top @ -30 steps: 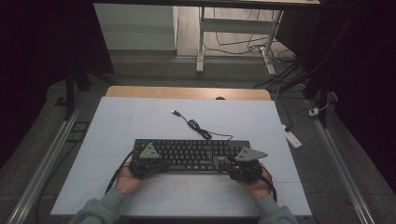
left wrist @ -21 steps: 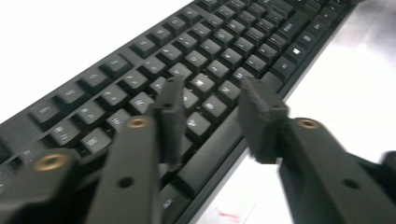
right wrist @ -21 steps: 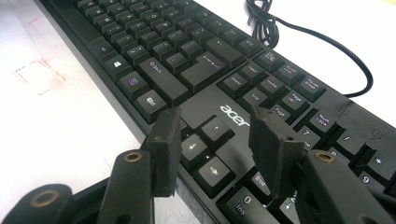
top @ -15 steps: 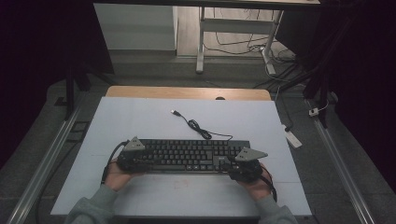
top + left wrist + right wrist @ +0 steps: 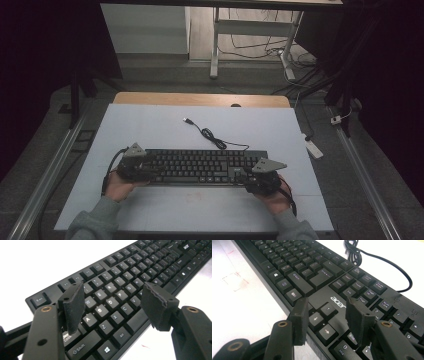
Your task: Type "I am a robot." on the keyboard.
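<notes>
While hovering low over the near edge of the counter (image 5: 165, 210), keep both hands steady and level. Left gripper (image 5: 134, 166) at the left end of the keyboard (image 5: 200, 166), jaws just opened wide, nothing between them, poised above the letter keys (image 5: 107, 302). Right gripper (image 5: 260, 179) at the right end, jaws parted over the arrow keys (image 5: 322, 320), gripping nothing. Lower each straight down, press one key at a time with a single pad, and avoid dragging across neighbours. Keyboard flat on the counter, long side toward the person, square to the near edge. Farther back, mind the coiled cable (image 5: 212, 137) trailing to its plug (image 5: 188, 121); leave it slack, untouched.
</notes>
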{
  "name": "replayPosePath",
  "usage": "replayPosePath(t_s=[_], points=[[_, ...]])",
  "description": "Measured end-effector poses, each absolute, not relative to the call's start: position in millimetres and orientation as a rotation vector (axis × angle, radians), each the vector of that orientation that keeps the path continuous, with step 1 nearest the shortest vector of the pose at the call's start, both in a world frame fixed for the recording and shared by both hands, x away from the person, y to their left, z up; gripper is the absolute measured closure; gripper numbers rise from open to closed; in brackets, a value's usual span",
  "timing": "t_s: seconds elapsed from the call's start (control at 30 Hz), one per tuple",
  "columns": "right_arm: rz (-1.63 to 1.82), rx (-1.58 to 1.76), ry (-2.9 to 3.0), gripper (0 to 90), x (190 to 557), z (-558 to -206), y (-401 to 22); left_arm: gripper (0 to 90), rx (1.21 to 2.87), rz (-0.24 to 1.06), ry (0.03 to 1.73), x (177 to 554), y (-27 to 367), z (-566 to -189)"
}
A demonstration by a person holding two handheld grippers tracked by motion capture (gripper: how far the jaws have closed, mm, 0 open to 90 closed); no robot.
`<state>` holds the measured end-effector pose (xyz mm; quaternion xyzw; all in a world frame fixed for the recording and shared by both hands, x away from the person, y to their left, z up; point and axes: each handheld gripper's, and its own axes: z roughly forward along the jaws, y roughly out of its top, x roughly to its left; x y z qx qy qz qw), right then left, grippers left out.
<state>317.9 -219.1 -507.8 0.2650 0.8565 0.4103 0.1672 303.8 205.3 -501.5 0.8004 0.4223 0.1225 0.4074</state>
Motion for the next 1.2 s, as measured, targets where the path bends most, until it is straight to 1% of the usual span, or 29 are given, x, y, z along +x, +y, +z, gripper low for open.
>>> replayPosePath(t_s=[0.37,0.6,0.7,0.8,0.9,1.2], points=[[1.186,0.777,2.423,52.6,317.7,-506.2,-223.9,33.7,2.009,0.324,1.076,304.0,209.3,-500.1],[1.196,0.775,2.419,51.1,316.4,-504.4,-226.0,29.8,1.999,0.323,1.079,304.5,212.3,-498.9],[1.207,0.776,2.415,51.0,316.3,-504.6,-226.0,30.4,1.995,0.330,1.074,304.8,212.8,-498.2],[1.209,0.778,2.414,51.0,316.2,-504.7,-226.0,33.9,1.995,0.340,1.071,306.3,212.3,-498.3],[1.197,0.776,2.420,51.0,316.3,-504.9,-225.2,39.7,2.003,0.348,1.066,308.7,209.7,-498.7],[1.200,0.778,2.421,51.2,317.0,-505.5,-225.0,73.4,2.103,0.330,0.997,319.0,191.7,-501.4]])
